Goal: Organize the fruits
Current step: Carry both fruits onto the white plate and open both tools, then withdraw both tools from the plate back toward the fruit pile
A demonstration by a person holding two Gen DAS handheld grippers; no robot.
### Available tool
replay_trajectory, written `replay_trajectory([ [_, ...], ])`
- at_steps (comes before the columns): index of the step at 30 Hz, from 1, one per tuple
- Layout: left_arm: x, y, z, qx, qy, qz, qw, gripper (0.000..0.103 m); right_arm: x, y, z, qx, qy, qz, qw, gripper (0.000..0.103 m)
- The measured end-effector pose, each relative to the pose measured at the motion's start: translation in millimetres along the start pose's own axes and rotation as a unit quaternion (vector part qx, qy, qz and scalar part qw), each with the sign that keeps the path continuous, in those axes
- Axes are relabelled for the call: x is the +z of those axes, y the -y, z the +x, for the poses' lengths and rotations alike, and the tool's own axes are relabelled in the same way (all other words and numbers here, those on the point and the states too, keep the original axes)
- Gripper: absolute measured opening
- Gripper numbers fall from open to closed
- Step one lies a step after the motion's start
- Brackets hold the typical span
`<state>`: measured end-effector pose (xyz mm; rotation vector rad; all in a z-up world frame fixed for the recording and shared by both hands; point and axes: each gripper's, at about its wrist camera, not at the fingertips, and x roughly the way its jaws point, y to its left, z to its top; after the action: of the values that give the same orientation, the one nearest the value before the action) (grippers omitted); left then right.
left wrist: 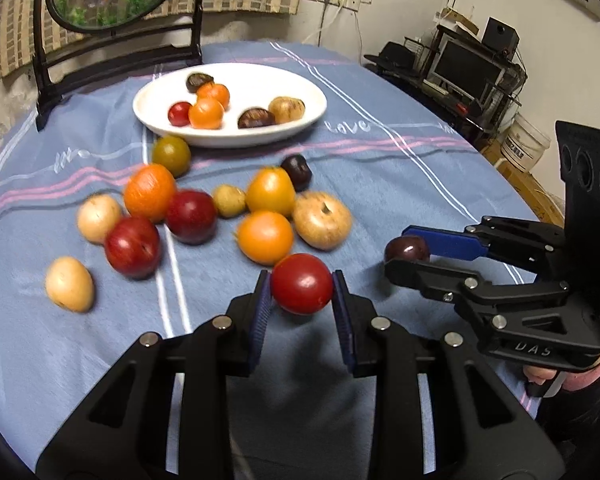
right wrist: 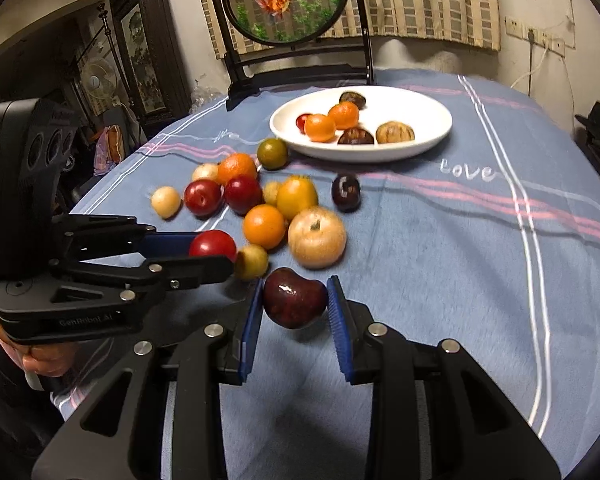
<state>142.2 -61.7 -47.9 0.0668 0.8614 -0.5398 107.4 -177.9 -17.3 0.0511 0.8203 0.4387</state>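
My left gripper (left wrist: 301, 286) is shut on a red tomato (left wrist: 302, 283), lifted just above the blue cloth; it shows from the side in the right wrist view as left gripper (right wrist: 220, 254) with the red tomato (right wrist: 213, 245). My right gripper (right wrist: 294, 300) is shut on a dark red cherry-like fruit (right wrist: 295, 298); the left wrist view has that right gripper (left wrist: 400, 252) and its dark fruit (left wrist: 407, 249) at the right. A white plate (left wrist: 260, 136) farther back holds several small fruits. Several loose fruits (left wrist: 266, 236) lie between plate and grippers.
A blue striped tablecloth (right wrist: 460, 260) covers the table. A dark chair with a round fish picture (right wrist: 286, 0) stands behind the plate. A yellow apple-like fruit (right wrist: 317, 237) lies just ahead of my right gripper. A desk with a monitor (left wrist: 466, 66) stands off to the right.
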Motion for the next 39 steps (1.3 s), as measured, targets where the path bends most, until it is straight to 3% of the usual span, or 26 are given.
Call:
replay_trajectory([
  [6,37.9,-23.5,-0.1,0.009,0.023,-0.02,0.9995,0.031,42.5,2.9,7.3,0.003,0.035,-0.01,0.999,0.033],
  [10,74.6,-49.2,10.5,0.021,0.029,-0.055,0.9979,0.031,80.7,23.0,29.3,-0.013,0.059,0.022,0.998,0.033],
  [19,156.3,-99.5,51.9,0.065,0.034,-0.093,0.993,0.031,130.0,53.0,91.6,-0.048,0.068,0.053,0.995,0.033],
  [24,174.2,-111.1,81.5,0.087,0.016,-0.096,0.9914,0.031,138.0,53.5,108.5,-0.049,0.06,0.041,0.996,0.033],
  [34,175.3,-120.2,113.2,0.119,-0.012,-0.102,0.9876,0.032,144.9,55.7,122.1,-0.052,0.053,0.025,0.997,0.034],
  [35,174.3,-119.8,113.1,0.129,-0.014,-0.102,0.9863,0.043,144.8,55.5,122.9,-0.052,0.05,0.024,0.997,0.036],
  [36,173.6,-118.6,111.6,0.14,-0.013,-0.102,0.9848,0.071,144.5,55.6,122.9,-0.053,0.048,0.024,0.997,0.041],
  [37,172.2,-116.7,104.5,0.159,0.001,-0.101,0.9821,0.079,143.7,55.1,120.1,-0.054,0.046,0.025,0.997,0.05],
  [39,169.2,-111.2,89.1,0.181,0.03,-0.088,0.9791,0.08,143.2,54.0,109.7,-0.055,0.058,0.026,0.996,0.059],
])
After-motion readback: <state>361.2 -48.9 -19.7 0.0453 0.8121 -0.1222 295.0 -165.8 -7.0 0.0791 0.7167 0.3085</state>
